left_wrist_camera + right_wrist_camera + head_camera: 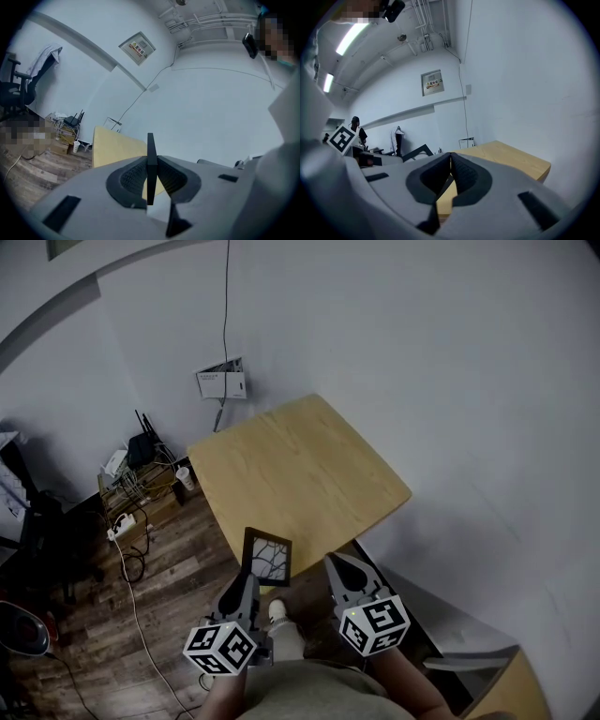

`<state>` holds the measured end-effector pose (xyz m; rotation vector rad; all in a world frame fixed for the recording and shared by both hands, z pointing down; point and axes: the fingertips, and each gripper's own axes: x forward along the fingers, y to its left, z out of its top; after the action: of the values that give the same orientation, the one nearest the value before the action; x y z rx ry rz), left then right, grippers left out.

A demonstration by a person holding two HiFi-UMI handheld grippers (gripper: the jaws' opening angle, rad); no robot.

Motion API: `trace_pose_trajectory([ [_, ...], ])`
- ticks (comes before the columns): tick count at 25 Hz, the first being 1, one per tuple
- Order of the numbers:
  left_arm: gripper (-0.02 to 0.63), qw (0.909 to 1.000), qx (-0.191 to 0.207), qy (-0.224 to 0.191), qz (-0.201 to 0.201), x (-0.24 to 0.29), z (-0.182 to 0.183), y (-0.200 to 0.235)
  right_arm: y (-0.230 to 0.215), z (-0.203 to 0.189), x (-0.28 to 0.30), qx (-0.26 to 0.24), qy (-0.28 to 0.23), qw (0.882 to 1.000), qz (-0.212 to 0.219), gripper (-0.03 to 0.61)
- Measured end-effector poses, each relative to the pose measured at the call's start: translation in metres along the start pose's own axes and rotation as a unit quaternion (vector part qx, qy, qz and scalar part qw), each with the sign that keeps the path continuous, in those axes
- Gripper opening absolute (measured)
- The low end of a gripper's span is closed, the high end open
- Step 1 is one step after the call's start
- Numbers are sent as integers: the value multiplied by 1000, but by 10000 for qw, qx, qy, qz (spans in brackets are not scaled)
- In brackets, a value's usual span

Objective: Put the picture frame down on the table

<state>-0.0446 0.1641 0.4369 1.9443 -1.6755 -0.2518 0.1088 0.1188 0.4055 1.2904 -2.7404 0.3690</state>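
Head view: picture frame (267,558) is held upright in left gripper (246,583), at the near edge of the wooden table (300,460), close to the person's body. Can't tell if it's already over the tabletop or just short of it, but it looks off the surface, not resting

Left gripper view: frame (150,161) seen edge-on as a thin dark strip, both pads pressed on it from either side, so a firm pinch. Table visible beyond and below

Right gripper view: right gripper (450,161) has its jaws closed tip to tip w/ nothing between them. It hangs idle beside the left one, not touching the frame

Progress est.: frame grasped and brought to the table, placing not yet done. Left to do: lower frame onto the bare tabletop, then release. Tabletop has nothing on it, plenty of room
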Motion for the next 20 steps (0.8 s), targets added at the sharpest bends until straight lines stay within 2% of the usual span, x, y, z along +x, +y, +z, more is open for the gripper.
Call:
trace_pose_trajectory([
  [9,61,9999,-114,111,-39,71,36,28,-17,25,74,-32,106,9999,48,0],
  [20,61,9995,-86,205,-206,142,71,51,-45,45,140,-72,131,9998,-119,0],
])
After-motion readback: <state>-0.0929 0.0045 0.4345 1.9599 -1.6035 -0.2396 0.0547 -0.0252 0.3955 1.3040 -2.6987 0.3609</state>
